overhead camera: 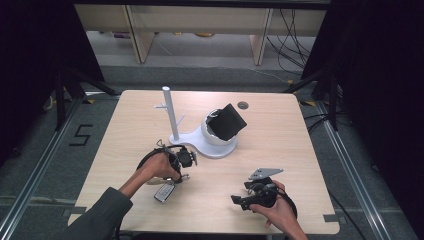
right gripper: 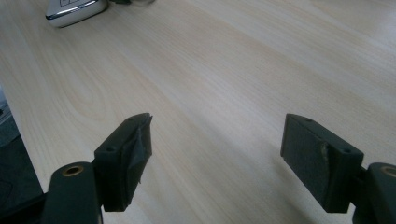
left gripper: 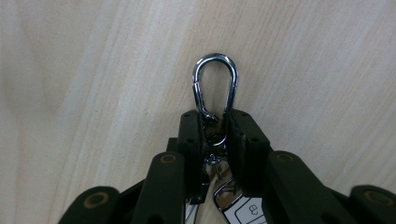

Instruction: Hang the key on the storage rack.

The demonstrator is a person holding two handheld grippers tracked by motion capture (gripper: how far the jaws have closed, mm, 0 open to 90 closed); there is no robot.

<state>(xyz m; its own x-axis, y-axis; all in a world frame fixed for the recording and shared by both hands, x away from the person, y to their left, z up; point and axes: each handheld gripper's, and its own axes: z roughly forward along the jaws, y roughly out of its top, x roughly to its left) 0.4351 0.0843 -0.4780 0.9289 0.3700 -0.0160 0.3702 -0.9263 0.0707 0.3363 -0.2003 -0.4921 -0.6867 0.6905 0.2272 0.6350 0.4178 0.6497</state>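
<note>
Thing in hand: a bunch made of a polished steel snap hook (left gripper: 215, 84), a small swivel ring and short chain below it, and a silver and black car key fob (overhead camera: 164, 193) hanging at the far end
Where it lies: flat on the pale wood bench (overhead camera: 280, 150), on my side of the white stand with the upright peg (overhead camera: 172, 116) and to its left; the fob lies nearer to me than the hook
My left tool (left gripper: 215, 126): jaws drawn in on the neck of the snap hook, right where the swivel ring joins; the pads look pressed on both sides, so I judge this a grip on the snap hook
My right tool (right gripper: 217, 140): jaws wide apart with nothing between them, hovering low over bare bench, to the right of the stand and nearer me; the fob shows at the top left of its view, well off
Weight: light, I reckon, with most of it in the fob
Stiffness: the hook is rigid metal, the chain is loose, so the fob will likely dangle and swing once lifted
Surface: smooth plated steel, probably slippery and prone to twisting between flat pads
Fragility: little risk; the fob casing may scuff if dropped
Best hold: across the narrow base of the hook, leaving its rounded loop clear for the peg
</note>
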